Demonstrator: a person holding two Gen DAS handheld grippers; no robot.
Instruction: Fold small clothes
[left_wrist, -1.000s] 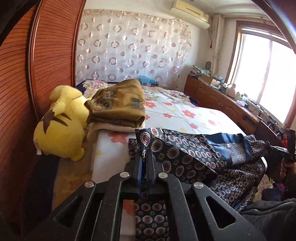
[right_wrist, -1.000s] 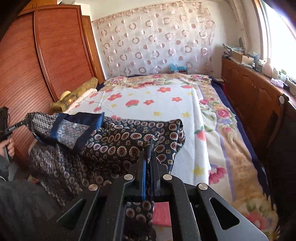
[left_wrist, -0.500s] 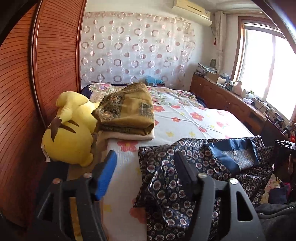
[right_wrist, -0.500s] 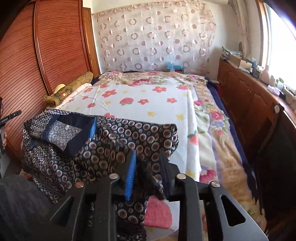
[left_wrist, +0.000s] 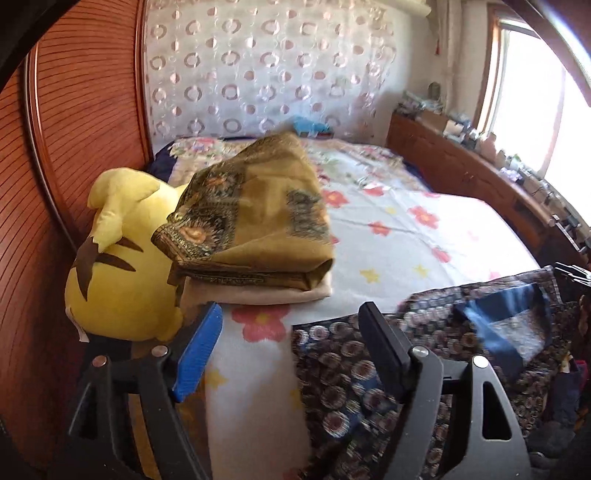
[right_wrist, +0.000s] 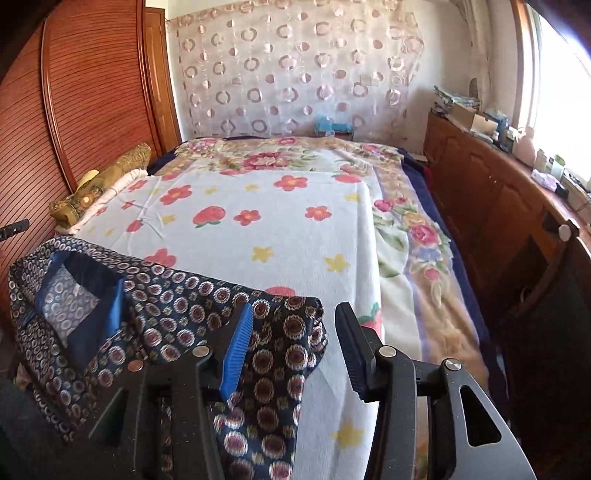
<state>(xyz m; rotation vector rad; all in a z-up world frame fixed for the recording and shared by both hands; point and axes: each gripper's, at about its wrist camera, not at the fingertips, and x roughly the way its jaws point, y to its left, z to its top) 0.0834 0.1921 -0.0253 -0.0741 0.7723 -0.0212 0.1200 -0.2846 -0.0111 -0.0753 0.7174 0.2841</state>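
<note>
Lying across the near edge of the bed (right_wrist: 295, 229), the dark patterned garment (right_wrist: 177, 306) w/ blue collar trim has its body spread on the white flowered blanket (right_wrist: 258, 221), part of it hanging over the bed's front edge.

L gripper (left_wrist: 291, 347): fingers have just been opening and stand wide apart, nothing pressed between them. Blue-padded finger (left_wrist: 195, 354) sits over bare blanket, black finger (left_wrist: 384, 350) over the garment's edge; cloth lies below, not gripped.

R gripper (right_wrist: 295, 347): fingers have also just been opening, now parted approx. halfway. A corner of the garment lies between and under them, right beside the blue pad (right_wrist: 236, 350); whether it touches the pad can't be told. Black finger (right_wrist: 354, 350) stands clear of the cloth.

At the bed's left side, a folded olive-gold patterned cloth (left_wrist: 251, 218) rests on a cream one, touching a yellow plush toy (left_wrist: 122, 258) next to the wooden wardrobe (left_wrist: 74, 147). Wooden cabinet (right_wrist: 487, 184) runs along the bed's right side under the window.
</note>
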